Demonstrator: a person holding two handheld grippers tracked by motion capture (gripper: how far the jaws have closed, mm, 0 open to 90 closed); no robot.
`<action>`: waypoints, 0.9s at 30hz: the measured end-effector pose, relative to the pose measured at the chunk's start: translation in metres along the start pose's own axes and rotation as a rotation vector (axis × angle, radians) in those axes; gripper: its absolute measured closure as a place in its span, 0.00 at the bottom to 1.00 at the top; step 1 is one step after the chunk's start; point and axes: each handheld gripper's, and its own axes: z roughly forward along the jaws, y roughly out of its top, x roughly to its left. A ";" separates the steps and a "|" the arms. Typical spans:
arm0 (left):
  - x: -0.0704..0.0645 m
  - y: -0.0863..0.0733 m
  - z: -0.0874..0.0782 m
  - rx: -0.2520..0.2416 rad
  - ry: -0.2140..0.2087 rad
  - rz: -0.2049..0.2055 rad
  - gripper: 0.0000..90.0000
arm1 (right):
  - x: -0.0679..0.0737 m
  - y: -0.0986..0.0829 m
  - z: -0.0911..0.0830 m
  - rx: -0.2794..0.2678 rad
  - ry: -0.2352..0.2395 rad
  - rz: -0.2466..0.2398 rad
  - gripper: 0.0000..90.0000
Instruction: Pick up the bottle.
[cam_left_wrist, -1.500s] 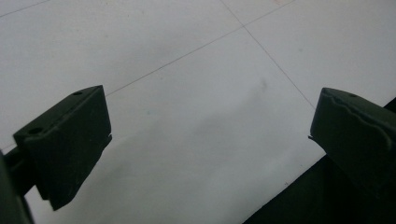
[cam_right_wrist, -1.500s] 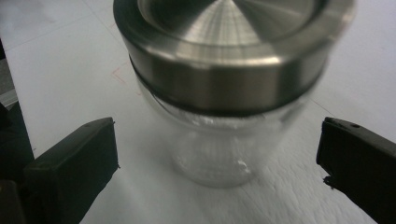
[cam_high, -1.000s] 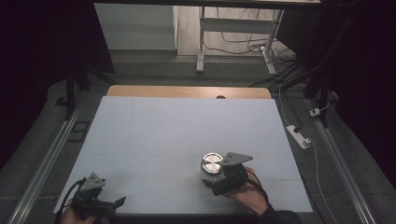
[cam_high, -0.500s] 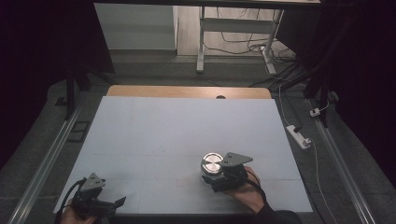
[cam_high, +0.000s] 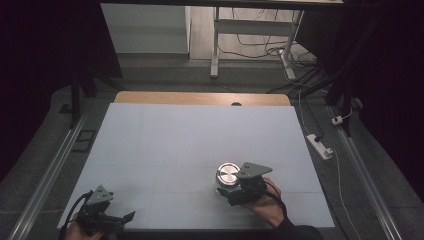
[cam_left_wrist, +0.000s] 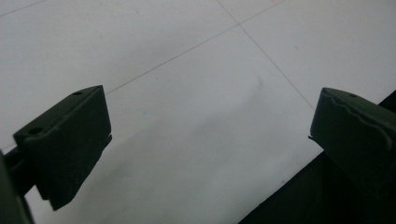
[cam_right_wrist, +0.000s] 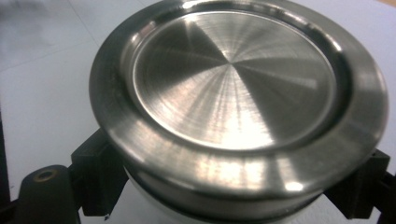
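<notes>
At the counter's (cam_high: 200, 135) near-left corner, about 7 o'clock from its middle, the left hand-held gripper (cam_high: 121, 218) sits low with its jaws spread wide and nothing between them; in the left gripper view its two black jaws frame bare white surface and the dark drop past the counter edge. It points toward 3 o'clock, roughly along the near edge. Well apart from it, at about 5 o'clock from the counter's middle, stands the tin (cam_high: 228, 176), a short round steel container with a flat, brushed lid. The right hand-held gripper (cam_high: 231, 192) is right at the tin's near side, at its 6 o'clock, and the right gripper view shows a jaw on each flank of the body just under the lid's overhanging rim, apparently closed onto it. The tin is round, so it has no long axis across the counter; its only axis is upright, and the lid (cam_right_wrist: 238, 88) looks level. Whether its base rests on the counter or is slightly raised cannot be told. From the free left hand-held gripper the tin lies toward 2 o'clock, a long reach across open counter, so the right hand is plainly the nearer one, and any coming move most likely turns on that grip.
</notes>
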 end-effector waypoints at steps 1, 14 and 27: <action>0.001 0.000 0.000 -0.001 0.000 -0.001 0.00 | 0.000 0.001 -0.001 -0.003 0.004 0.002 0.17; 0.002 -0.001 -0.004 -0.046 -0.006 -0.020 0.00 | 0.007 0.026 -0.002 -0.028 0.062 0.011 0.17; 0.002 -0.001 -0.003 -0.043 -0.023 -0.018 0.00 | 0.010 0.048 0.007 -0.040 0.085 -0.002 0.17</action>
